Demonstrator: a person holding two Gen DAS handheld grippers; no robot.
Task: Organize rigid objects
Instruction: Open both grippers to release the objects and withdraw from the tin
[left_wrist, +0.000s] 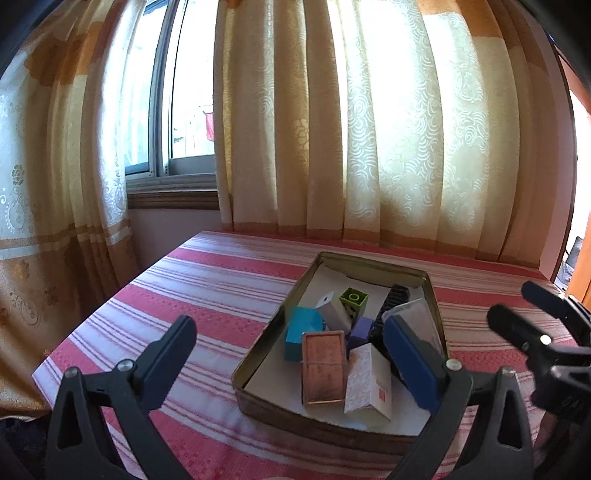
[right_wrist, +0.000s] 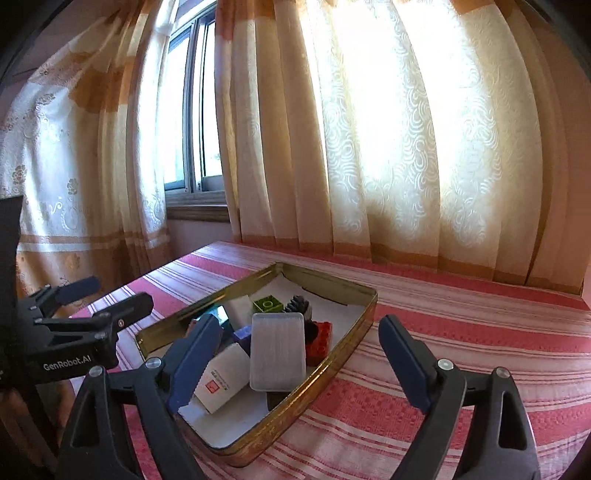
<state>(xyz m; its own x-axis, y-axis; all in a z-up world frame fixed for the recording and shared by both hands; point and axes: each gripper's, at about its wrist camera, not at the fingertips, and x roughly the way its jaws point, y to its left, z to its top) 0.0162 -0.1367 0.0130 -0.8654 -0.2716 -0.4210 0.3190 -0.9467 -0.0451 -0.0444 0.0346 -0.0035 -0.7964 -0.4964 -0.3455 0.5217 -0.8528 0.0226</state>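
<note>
Both my tongs are hanging wide and released, nothing in either: left gripper (left_wrist: 291, 354) over the near end of the gold rectangular metal tin (left_wrist: 334, 430), right gripper (right_wrist: 295, 365) straddling its right rim. All the bits sit inside the tin on the red-and-white striped tablecloth (left_wrist: 192, 291): copper-coloured flat box (left_wrist: 323, 367), white speckled carton (left_wrist: 367, 384), teal block (left_wrist: 301, 332), green toy brick (left_wrist: 354, 299), clear ribbed plastic case (right_wrist: 277, 356) and red toy brick (right_wrist: 320, 341).

My left gripper (left_wrist: 291, 354) finger covers the tin's (left_wrist: 258, 354) right-side items; red brick (right_wrist: 320, 341) half hidden behind grey case (right_wrist: 277, 356); box label (right_wrist: 216, 384) txt too small.
</note>
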